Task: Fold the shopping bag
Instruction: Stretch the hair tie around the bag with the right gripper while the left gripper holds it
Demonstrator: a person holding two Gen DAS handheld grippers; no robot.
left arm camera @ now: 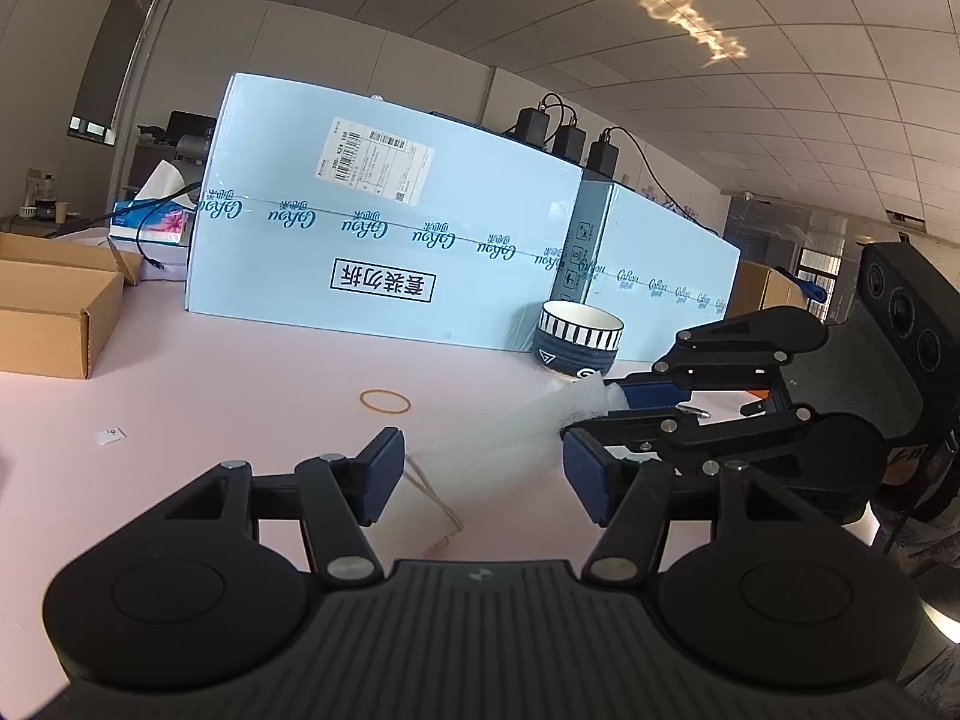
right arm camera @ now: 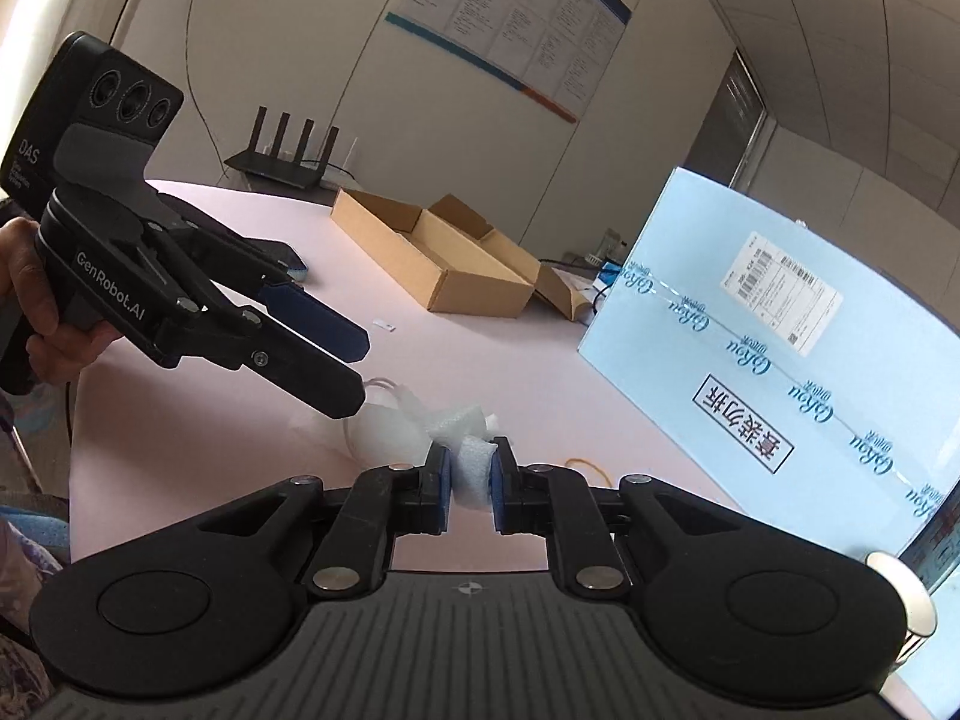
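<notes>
The shopping bag (left arm camera: 504, 450) is thin translucent white plastic, lying crumpled on the pink table (left arm camera: 240, 378) with a beige cord handle near its left end. My right gripper (right arm camera: 469, 474) is shut on a bunched end of the bag (right arm camera: 474, 462); it also shows in the left wrist view (left arm camera: 591, 414), pinching the bag's right end. My left gripper (left arm camera: 483, 480) is open, its jaws on either side of the bag's near end and not touching it. In the right wrist view it (right arm camera: 360, 372) hovers open just above the bag's far end.
A rubber band (left arm camera: 385, 401) lies beyond the bag. A striped bowl (left arm camera: 577, 343) stands in front of two large light-blue cartons (left arm camera: 384, 240). Open cardboard boxes (left arm camera: 54, 312) sit at the left, with a tissue box (left arm camera: 153, 222) behind. A router (right arm camera: 288, 165) stands at the table's far edge.
</notes>
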